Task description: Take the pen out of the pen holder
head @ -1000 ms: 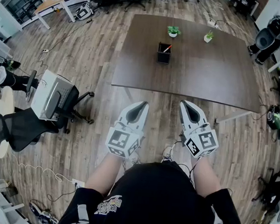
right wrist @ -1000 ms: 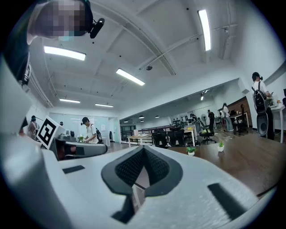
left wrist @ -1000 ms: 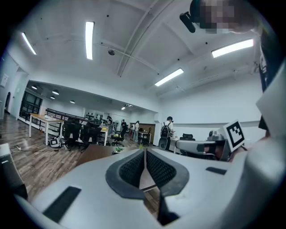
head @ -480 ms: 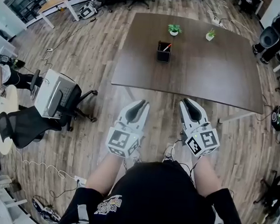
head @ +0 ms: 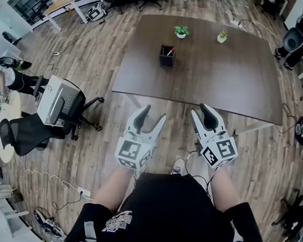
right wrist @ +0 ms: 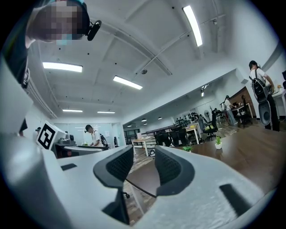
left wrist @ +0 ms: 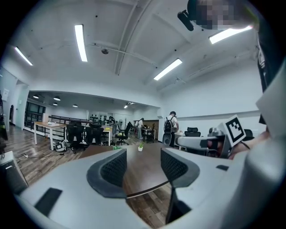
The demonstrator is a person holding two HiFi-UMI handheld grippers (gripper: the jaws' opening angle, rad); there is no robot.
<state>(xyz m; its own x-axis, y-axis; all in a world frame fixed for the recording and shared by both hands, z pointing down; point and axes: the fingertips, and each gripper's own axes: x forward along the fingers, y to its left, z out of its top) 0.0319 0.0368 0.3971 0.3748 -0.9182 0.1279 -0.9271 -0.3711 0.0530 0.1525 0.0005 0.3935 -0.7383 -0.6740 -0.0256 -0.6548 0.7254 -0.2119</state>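
A black pen holder (head: pixel 167 57) stands on the far half of the dark brown table (head: pixel 221 81), with a red-tipped pen (head: pixel 170 51) sticking out of it. Both grippers hover over the wooden floor just short of the table's near edge, well away from the holder. My left gripper (head: pixel 151 118) has its jaws opening, spread wide with nothing between them. On the right gripper (head: pixel 204 114) the jaws are opening too, narrower, also with nothing between them. In the left gripper view (left wrist: pixel 143 164) and the right gripper view (right wrist: pixel 142 167) only the table top shows between the jaws; I cannot make out the holder there.
Two small potted plants (head: pixel 181 31) (head: pixel 222 37) stand at the table's far edge. To the left are an office chair carrying a grey box (head: pixel 59 103), a black chair (head: pixel 21 134) and a round white table (head: pixel 4 133). People stand among the desks in the background.
Both grippers have moved forward to the table's near edge. Their jaws, shut together before, now stand apart, the left pair wider than the right.
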